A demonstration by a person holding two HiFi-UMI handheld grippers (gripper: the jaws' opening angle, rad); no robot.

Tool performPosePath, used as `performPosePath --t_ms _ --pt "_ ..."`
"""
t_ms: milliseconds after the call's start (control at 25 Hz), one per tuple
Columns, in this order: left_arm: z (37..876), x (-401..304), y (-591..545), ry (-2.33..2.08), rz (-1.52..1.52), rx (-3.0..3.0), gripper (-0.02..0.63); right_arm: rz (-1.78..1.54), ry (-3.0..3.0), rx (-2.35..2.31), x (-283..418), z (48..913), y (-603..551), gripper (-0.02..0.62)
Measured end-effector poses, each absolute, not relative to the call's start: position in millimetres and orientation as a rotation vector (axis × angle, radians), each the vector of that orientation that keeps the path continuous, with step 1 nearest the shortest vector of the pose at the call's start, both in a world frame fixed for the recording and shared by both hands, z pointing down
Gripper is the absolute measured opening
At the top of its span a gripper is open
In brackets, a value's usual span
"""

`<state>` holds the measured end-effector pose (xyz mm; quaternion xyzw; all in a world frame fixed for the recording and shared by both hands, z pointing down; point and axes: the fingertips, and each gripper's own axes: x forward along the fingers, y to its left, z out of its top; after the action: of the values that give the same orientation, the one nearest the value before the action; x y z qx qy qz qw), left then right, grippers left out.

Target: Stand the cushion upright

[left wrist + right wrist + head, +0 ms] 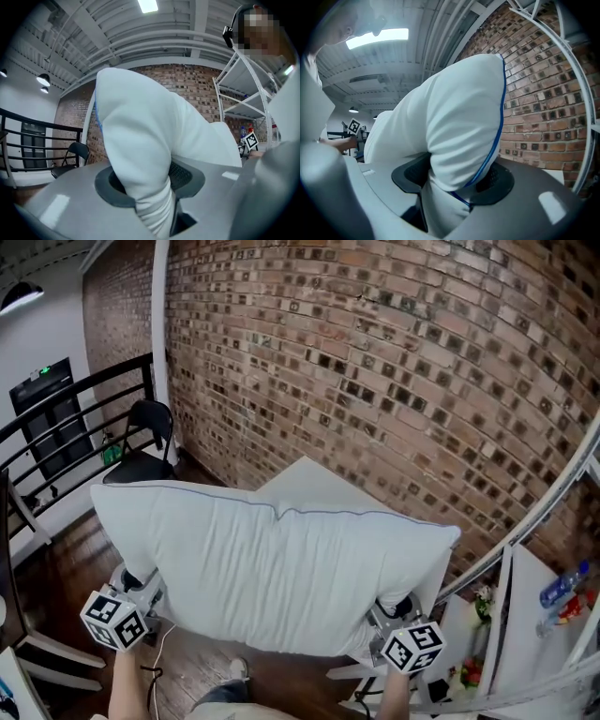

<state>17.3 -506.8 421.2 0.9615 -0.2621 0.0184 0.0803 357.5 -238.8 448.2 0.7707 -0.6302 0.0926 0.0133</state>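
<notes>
Left gripper [141, 589]: clamped on the cushion [281, 563] at its lower-left corner. The left gripper view shows white fabric bunched between the pads [188, 175], with the jaws held partly apart by the wad. From this claw the cushion's bulk rises up and ahead, then runs off to the claw's right.

Cushion: held in the air, resting on nothing visible. Its long axis lies roughly level and spans from one claw to the other. The broad face is tipped toward the head camera and the blue-piped seam [356, 514] runs along the top edge. It already looks close to upright on its long edge, just not set down.

Beyond it, past both claws, a pale flat surface [309, 476] pokes out in front of the brick wall [394, 371]. It is mostly hidden by the cushion, so it is unclear what it is.

Right gripper [389, 613]: gripping the lower-right corner. The right gripper view has the piped edge [499, 122] pinched between its pads [502, 180], jaws wide around thick stuffing. From this claw the bulk goes up and to its left.

Neither hand is nearer, one corner each, symmetrical. Likely next call: lower the bottom long edge onto a support ahead of the claws, keeping both corners level so it doesn't flop.
</notes>
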Motion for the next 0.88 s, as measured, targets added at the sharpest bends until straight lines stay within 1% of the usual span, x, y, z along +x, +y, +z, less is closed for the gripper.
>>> performPosePath --t_ms 520,880 --pt "418 122 -619 -0.482 0.045 2.916 0.166 0.277 -1.688 2.586 398 428 -286 0.265" --pt "422 191 -646 -0.227 0.026 2.949 0.166 0.262 -1.463 2.732 406 427 -269 0.265"
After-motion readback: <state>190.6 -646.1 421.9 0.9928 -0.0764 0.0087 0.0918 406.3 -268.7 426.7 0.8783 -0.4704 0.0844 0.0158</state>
